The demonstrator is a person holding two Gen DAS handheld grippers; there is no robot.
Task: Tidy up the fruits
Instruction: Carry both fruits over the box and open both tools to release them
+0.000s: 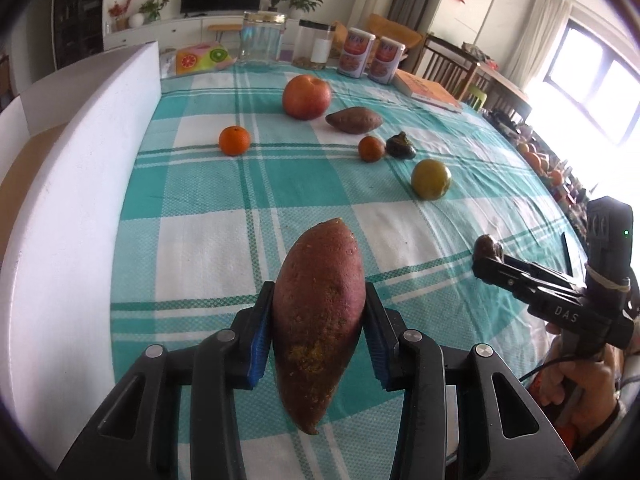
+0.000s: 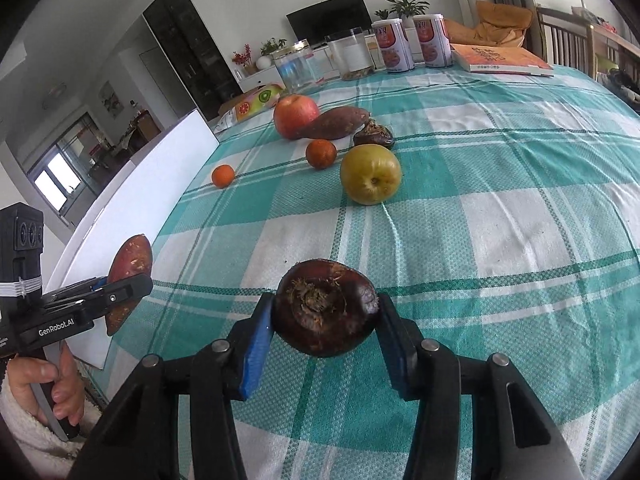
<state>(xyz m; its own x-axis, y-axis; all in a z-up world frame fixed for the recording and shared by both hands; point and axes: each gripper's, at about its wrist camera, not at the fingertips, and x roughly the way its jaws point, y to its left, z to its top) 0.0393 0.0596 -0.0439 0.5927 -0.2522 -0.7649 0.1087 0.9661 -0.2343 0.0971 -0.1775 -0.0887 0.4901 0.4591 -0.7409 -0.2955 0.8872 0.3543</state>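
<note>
in the lower middle of the left wrist view the left gripper (image 1: 318,330) is clamped on a big sweet potato (image 1: 318,320), which stands lengthwise between the blue pads, its tip sticking out toward the checked tablecloth (image 1: 200,248). at the lower right of that view the right gripper (image 1: 490,258) pinches a dark water chestnut (image 1: 487,247); in its own view the chestnut (image 2: 326,306) sits squarely between the pads, held tight. farther up the cloth lie a green apple (image 2: 370,174), two small oranges (image 2: 321,153) (image 2: 223,175), another dark chestnut (image 2: 373,135), a smaller sweet potato (image 2: 334,123) and a red apple (image 2: 295,115). jars (image 1: 262,38) and cans (image 1: 355,53) line the far edge.
</note>
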